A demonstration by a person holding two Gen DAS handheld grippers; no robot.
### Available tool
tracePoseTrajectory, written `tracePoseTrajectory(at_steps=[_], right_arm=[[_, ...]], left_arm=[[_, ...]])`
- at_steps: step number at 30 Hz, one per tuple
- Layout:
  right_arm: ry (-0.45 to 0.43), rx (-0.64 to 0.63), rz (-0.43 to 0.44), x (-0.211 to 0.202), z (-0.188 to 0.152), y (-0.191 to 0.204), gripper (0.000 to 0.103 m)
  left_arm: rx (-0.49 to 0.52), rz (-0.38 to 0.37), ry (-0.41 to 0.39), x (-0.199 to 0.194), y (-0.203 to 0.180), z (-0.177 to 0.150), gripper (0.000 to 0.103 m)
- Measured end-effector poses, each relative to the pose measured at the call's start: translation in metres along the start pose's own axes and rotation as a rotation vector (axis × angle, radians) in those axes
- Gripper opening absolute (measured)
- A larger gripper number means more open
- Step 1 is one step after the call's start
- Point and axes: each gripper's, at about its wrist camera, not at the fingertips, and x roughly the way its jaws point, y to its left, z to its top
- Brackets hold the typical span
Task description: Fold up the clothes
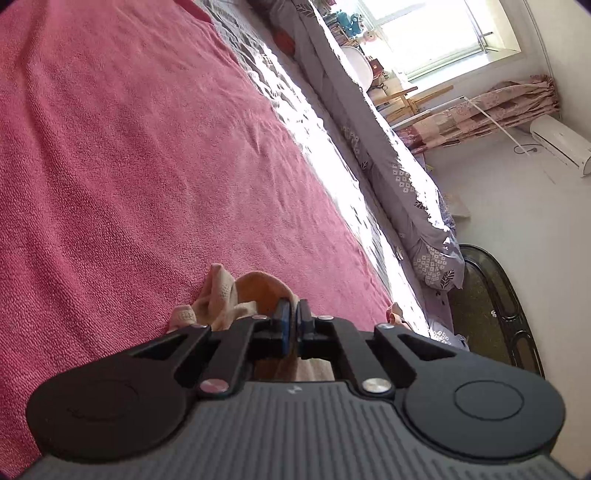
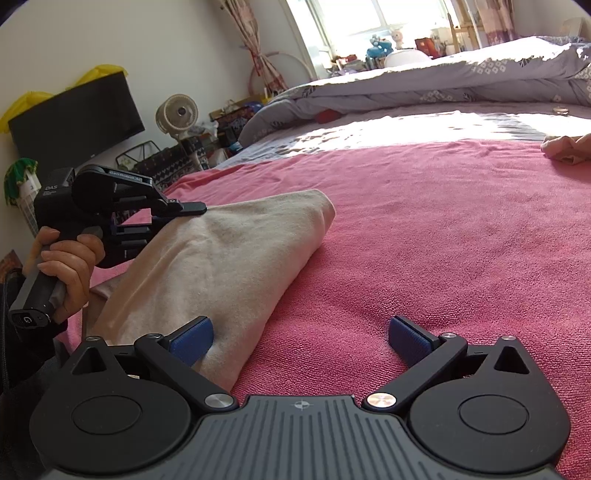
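A beige garment [image 2: 214, 266] lies partly lifted on the pink blanket [image 2: 424, 229] at the left. My left gripper [image 1: 294, 314] is shut on a bunched edge of the beige garment [image 1: 236, 295]; it also shows in the right wrist view [image 2: 192, 210], holding the cloth up off the bed. My right gripper [image 2: 299, 336] is open and low over the blanket, its left pad [image 2: 192, 341] touching the garment's near edge. Another pale pink garment [image 2: 565, 147] lies at the far right.
A grey patterned duvet [image 2: 443, 88] is heaped along the bed's far side. A fan [image 2: 177, 114], a black screen [image 2: 77, 118] and clutter stand by the wall at left. The window [image 1: 436, 33] is bright. A dark headboard [image 1: 495, 302] edges the bed.
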Motion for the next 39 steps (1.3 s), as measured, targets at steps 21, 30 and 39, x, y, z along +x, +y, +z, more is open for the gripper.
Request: tracePoseTrajectory(at_steps=[21,30,39], right_arm=[[-0.011,0.000,0.010,-0.001,-0.002,-0.001,0.103],[-0.012,0.000,0.009,0.000,0.000,-0.002,0.103],[-0.014,0.004,0.002,0.001,0.000,-0.002,0.103]], left_arm=[[0.540,0.253,0.021,-0.034,-0.057,-0.059,0.070],[0.663,0.457,0.003,-0.027,-0.061,-0.078,0.034],[0.568,0.570,-0.066,-0.058,-0.036,-0.058,0.010]])
